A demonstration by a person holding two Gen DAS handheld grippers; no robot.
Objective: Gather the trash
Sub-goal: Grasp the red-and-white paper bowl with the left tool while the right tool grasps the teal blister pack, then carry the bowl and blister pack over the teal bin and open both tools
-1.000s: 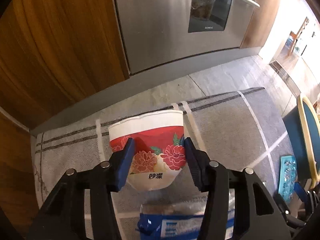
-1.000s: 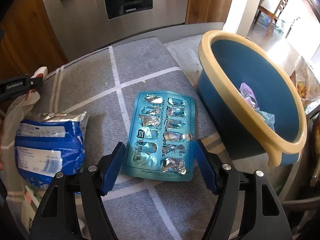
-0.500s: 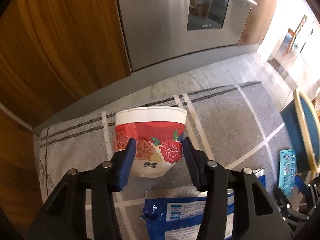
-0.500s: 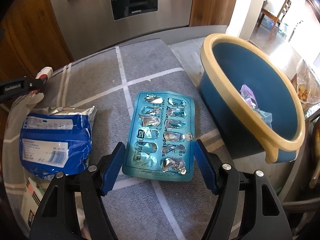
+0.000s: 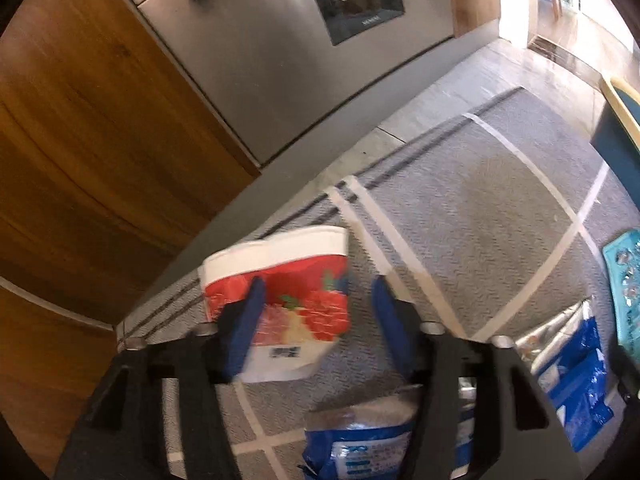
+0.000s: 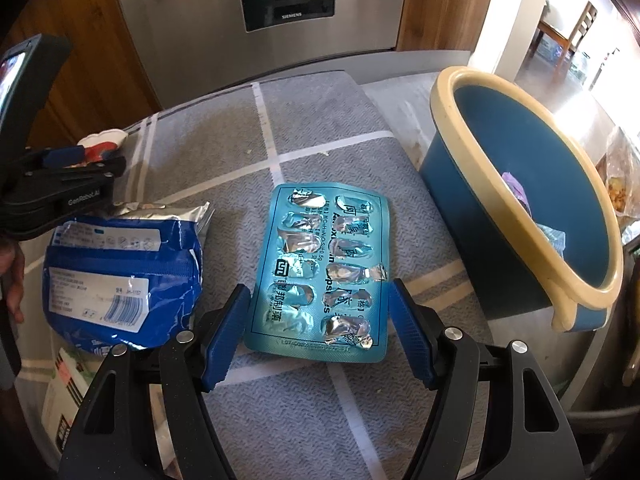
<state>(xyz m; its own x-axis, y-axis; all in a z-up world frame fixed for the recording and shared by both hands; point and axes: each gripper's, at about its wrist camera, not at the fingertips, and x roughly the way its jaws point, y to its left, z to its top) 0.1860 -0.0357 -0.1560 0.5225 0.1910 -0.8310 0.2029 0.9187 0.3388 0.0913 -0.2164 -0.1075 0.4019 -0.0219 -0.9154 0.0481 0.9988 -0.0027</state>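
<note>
jaws: left gripper (image 5: 318,316) opening, cup (image 5: 280,280) between | oven (image 6: 288,16): SIEMENS

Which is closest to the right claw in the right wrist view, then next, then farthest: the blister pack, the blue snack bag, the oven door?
1. Blister pack: between the right claw's open fingers, flat on the mat.
2. Blue snack bag: to the left, beside the pack.
3. Oven door: at the back, beyond the mat.

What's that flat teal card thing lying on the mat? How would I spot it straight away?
Start at the big blue basin with the cream rim. On the grey striped mat just left of it lies a teal blister pack, flat, its foil pockets burst open. The blue snack bag further left is puffy and crumpled instead.
</note>
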